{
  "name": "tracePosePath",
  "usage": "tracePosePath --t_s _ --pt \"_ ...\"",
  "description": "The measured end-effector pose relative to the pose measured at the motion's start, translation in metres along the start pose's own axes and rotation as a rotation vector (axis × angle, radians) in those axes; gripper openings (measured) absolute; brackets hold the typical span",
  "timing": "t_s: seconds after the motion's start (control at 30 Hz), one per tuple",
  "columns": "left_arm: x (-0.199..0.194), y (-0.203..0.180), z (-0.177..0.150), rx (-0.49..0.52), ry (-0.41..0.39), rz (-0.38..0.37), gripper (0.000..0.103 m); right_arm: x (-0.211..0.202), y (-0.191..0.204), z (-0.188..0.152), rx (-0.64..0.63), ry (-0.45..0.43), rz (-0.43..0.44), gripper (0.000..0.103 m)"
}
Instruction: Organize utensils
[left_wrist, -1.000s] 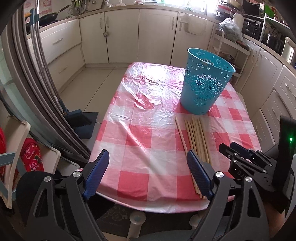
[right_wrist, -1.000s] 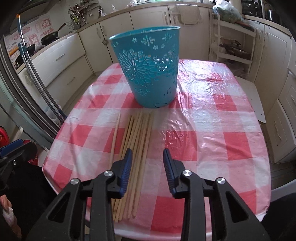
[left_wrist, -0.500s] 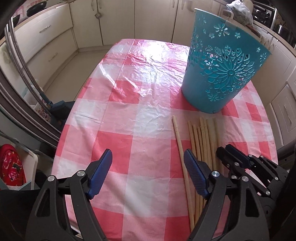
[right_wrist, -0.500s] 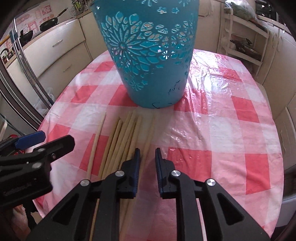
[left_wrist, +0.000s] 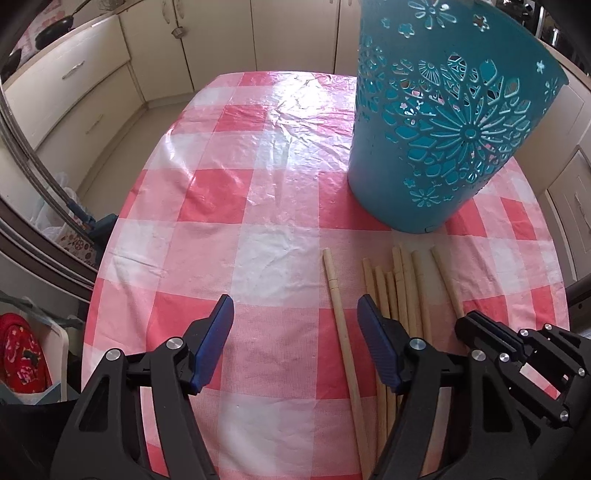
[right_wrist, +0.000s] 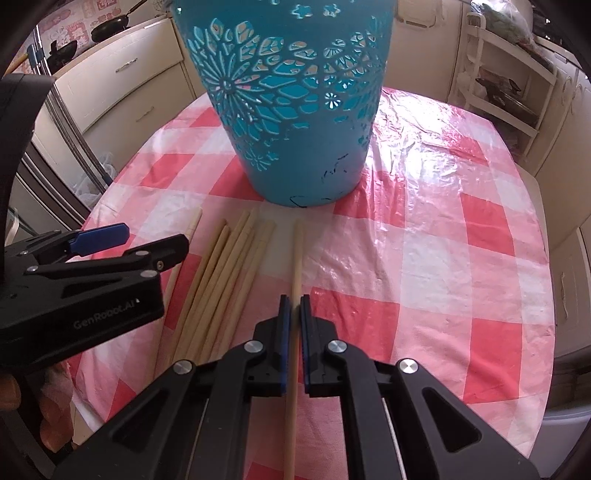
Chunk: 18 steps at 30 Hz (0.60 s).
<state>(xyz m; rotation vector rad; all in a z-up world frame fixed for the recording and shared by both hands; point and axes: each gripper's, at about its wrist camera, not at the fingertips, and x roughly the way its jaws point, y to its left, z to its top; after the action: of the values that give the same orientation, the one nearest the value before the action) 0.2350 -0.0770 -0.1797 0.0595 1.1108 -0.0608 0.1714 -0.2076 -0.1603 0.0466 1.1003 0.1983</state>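
Pale wooden chopstick (right_wrist: 296, 258) clamped in right tongs (right_wrist: 294, 306), other chopsticks (left_wrist: 399, 288) flat beside gaping left tongs (left_wrist: 295, 314)

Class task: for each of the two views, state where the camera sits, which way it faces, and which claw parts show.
Left wrist: on the left claw, open, facing chopsticks and the basket; the right claw shows alongside.
Right wrist: on the right claw, shut on one chopstick, facing the basket; the left claw shows.
Shared: basket, chopsticks, tablecloth.
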Motion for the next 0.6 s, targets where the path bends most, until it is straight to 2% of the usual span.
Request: tracePosePath --t_s 0.03,0.1,0.13,0.2,0.23,0.27,0.47,0.6 --pt "0.003 -0.002 0.002 0.006 0.006 0.007 0.059 0.000 -0.001 0.000 0.002 0.000 0.004 0.006" --pt "0.007 -0.002 0.001 0.008 0.019 -0.010 0.045 -0.001 -0.002 0.000 0.012 -0.002 0.016 0.006" --pt "0.007 -0.004 0.001 0.020 0.007 0.003 0.041 -0.001 -0.003 0.000 0.017 -0.003 0.021 0.006" --pt "0.006 -0.006 0.001 0.036 -0.005 -0.019 0.022 0.000 -0.005 0.000 0.026 -0.007 0.028 0.006" --pt "0.006 -0.006 0.002 0.045 -0.007 -0.032 0.018 0.000 -0.007 0.001 0.031 -0.011 0.032 0.006" --pt "0.006 -0.007 0.002 0.054 -0.006 -0.047 0.008 0.000 -0.007 0.001 0.035 -0.014 0.035 0.006" --pt "0.002 0.006 0.003 0.068 0.021 -0.157 0.005 -0.001 -0.010 0.002 0.048 -0.027 0.046 0.006" --pt "-0.025 0.030 0.009 0.024 -0.022 -0.215 0.005 0.000 -0.012 0.002 0.055 -0.031 0.049 0.006"
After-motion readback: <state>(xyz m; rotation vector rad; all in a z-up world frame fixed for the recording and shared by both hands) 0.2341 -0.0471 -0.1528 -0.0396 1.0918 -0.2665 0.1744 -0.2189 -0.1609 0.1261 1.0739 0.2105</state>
